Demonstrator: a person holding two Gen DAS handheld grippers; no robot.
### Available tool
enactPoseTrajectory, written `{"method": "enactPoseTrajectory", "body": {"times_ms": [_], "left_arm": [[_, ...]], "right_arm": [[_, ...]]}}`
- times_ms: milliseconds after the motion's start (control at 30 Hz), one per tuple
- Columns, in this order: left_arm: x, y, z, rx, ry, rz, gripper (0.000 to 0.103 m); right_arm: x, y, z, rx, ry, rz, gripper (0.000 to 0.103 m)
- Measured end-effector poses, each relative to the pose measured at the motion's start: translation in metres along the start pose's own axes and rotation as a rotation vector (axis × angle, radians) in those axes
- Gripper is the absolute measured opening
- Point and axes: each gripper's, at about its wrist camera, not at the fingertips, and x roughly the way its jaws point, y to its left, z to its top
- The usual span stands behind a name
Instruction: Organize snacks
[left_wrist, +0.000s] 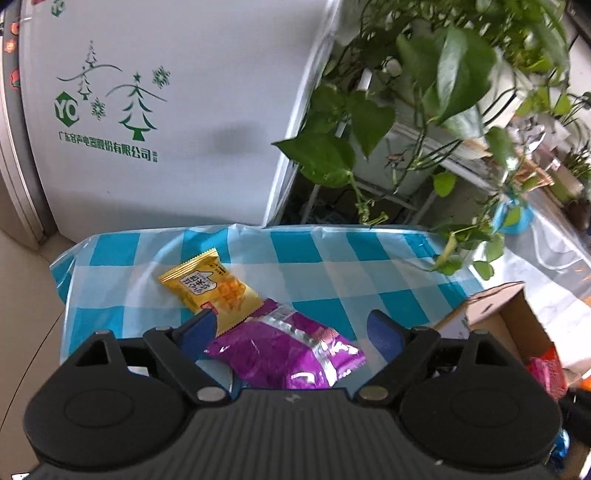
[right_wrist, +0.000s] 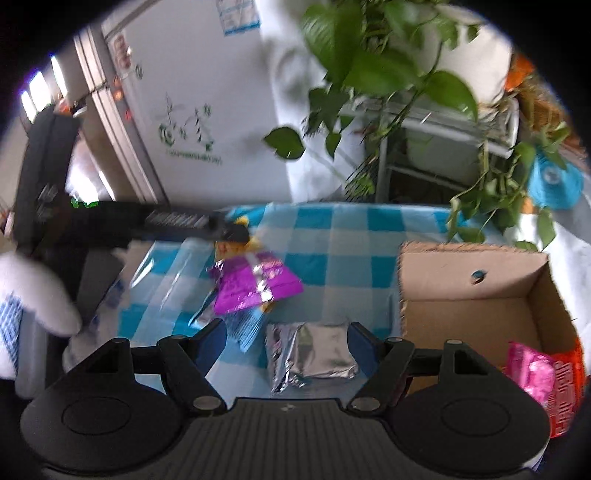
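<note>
Blue-and-white checked plastic covers the counter (left_wrist: 325, 266) where we are sorting snacks. Our left tongs (left_wrist: 295, 332) stand released, blue pads spread wide around a purple snack packet (left_wrist: 291, 354) that lies flat on the cloth; neither pad presses on it, though the left pad sits just beside a yellow snack packet (left_wrist: 212, 286) whose lower end is tucked under the purple one. Seen from the right wrist, the same purple packet lies farther out on the counter, on top of a light blue wrapper (right_wrist: 245, 326), with the black body of the left tool reaching in above it from the left. Our right tongs (right_wrist: 286, 345) are parted around a silver foil packet (right_wrist: 312, 356) lying on the cloth; the right pad looks to be at the packet's edge, the left pad stands clear of it, and we cannot tell whether any pad truly touches. An open cardboard box (right_wrist: 461, 273) sits at the right side of the counter, just beside the right tongs, with a pink packet (right_wrist: 532, 373) and an orange-red packet (right_wrist: 565, 391) in its near corner. Trailing green plants (left_wrist: 424, 92) hang behind the counter, next to a white appliance (left_wrist: 166, 110) printed with green trees.
</note>
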Motion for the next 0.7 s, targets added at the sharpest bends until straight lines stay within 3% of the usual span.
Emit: {"method": "enactPoseTrajectory", "body": {"times_ms": [233,433,700], "left_arm": [[0.036,-0.003,0.005,-0.013,0.057,0.008,0.089],[0.064,-0.009,-0.003,0.023,0.123,0.051,0.089],[0.062,-0.005,-0.007,0.08,0.141,0.071,0.089]], "right_arm": [[0.031,0.01,-0.004,0.007,0.083,0.003,0.078],[0.054,0.007,-0.004,0.053,0.127,-0.044,0.078],[0.073,0.005,-0.005,0.058,0.147,-0.102,0.078]]}}
